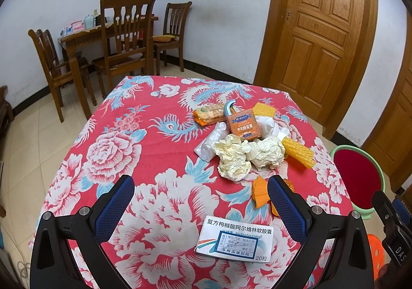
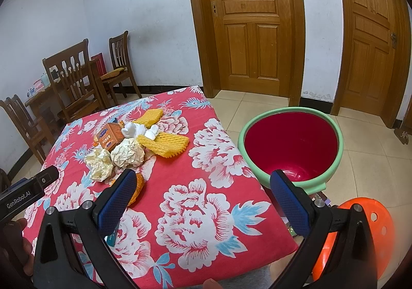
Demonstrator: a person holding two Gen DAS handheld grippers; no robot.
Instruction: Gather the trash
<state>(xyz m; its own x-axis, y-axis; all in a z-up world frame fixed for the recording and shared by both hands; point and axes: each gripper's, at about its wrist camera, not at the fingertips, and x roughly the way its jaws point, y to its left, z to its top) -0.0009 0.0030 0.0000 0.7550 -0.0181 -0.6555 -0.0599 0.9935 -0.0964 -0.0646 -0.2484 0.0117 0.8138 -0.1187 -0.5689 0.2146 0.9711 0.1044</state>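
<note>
Pale walls and two wooden doors (image 2: 247,23) framed the room, and a table under a red floral tablecloth (image 1: 144,149) stood in the middle of the tiled floor. Most of the trash lay in one heap on that cloth, toward the side nearest the bin: two balls of crumpled paper (image 1: 233,157) touching each other, an orange carton (image 1: 243,125) just behind them, yellow foam netting (image 1: 298,153) beside them on the bin side, some white wrapping (image 2: 140,131) between carton and netting, and a biscuit packet (image 1: 208,114) at the far edge of the heap. Apart from the heap, on the near side of the cloth, a flat white medicine box (image 1: 235,238) lay alone with its printed face up. The left gripper (image 1: 200,205) hung over the cloth with its blue-padded fingers spread wide, the medicine box lying below the gap between them, and nothing was held. An orange scrap (image 1: 261,192) lay just beside its right finger. The right gripper (image 2: 203,201) hovered at the cloth's edge, fingers likewise wide apart and empty. Beside the table, off that edge, stood the bin (image 2: 291,146), red inside with a green rim, and an orange stool (image 2: 370,232) sat near it.
</note>
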